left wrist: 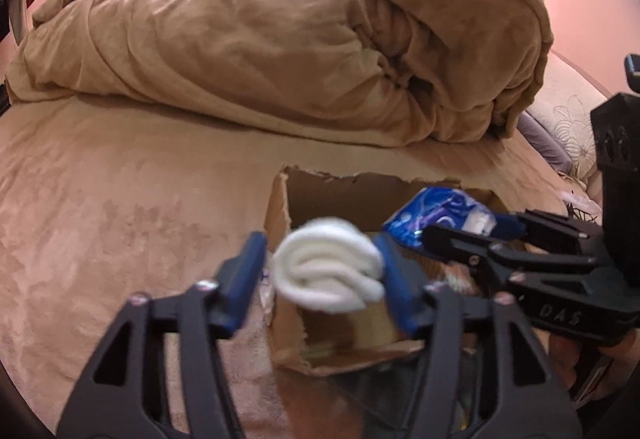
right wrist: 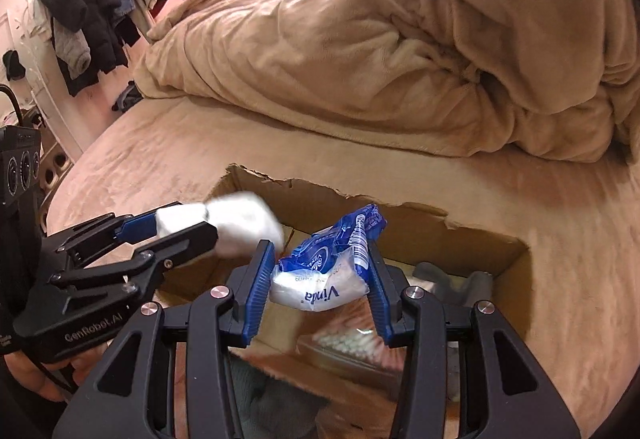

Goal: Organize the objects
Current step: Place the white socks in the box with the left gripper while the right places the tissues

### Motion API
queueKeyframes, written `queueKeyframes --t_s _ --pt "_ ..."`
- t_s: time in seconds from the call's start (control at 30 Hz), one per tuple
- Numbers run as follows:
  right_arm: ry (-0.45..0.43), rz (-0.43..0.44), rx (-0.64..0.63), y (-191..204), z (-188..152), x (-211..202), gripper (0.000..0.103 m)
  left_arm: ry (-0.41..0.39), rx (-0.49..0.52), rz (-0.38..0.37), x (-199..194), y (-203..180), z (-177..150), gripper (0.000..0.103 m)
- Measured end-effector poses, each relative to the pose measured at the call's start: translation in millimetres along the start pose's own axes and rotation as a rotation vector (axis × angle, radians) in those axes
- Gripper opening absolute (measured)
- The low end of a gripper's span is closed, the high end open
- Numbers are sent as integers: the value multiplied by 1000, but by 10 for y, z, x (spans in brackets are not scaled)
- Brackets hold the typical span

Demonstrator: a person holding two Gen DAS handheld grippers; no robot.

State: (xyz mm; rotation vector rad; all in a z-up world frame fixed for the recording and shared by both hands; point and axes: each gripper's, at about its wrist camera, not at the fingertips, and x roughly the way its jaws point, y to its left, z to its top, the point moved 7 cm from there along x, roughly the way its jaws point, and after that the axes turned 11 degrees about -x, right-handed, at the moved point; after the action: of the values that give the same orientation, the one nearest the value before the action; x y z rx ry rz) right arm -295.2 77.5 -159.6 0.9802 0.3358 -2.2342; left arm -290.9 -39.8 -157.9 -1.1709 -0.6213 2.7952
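Note:
A torn-edged cardboard box (left wrist: 340, 199) (right wrist: 460, 239) stands open on the bed. My left gripper (left wrist: 320, 259) (right wrist: 188, 225) hovers over its left side with a rolled white cloth (left wrist: 328, 271) (right wrist: 240, 227) between its blue pads. The roll is blurred, a gap shows at the left pad, and the jaws stand open. My right gripper (right wrist: 322, 259) (left wrist: 472, 227) is shut on a blue and white tissue pack (right wrist: 320, 279) (left wrist: 432, 211), held above the box's middle. A person's hand grips each handle.
Inside the box lie a grey item (right wrist: 452, 279), a clear tub of cotton swabs (right wrist: 352, 343) and dark cloth (right wrist: 272, 399). A heaped tan duvet (left wrist: 280, 39) fills the back of the bed. Clothes hang on a rack (right wrist: 100, 11) at far left. A flowered pillow (left wrist: 568, 119) lies right.

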Motion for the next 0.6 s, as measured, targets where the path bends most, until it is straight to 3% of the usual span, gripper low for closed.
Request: queueKeyframes --t_s 0.27,0.47,0.6 --pt "64 10 26 61 -80 333 47 -28 -71 -77 -118 207 -56 77" --pt "99 3 38 137 -141 412 50 -106 -93 -126 -329 278 131 79" --pt "106 -6 52 169 -175 370 53 -54 -57 -109 -197 236 47 82"
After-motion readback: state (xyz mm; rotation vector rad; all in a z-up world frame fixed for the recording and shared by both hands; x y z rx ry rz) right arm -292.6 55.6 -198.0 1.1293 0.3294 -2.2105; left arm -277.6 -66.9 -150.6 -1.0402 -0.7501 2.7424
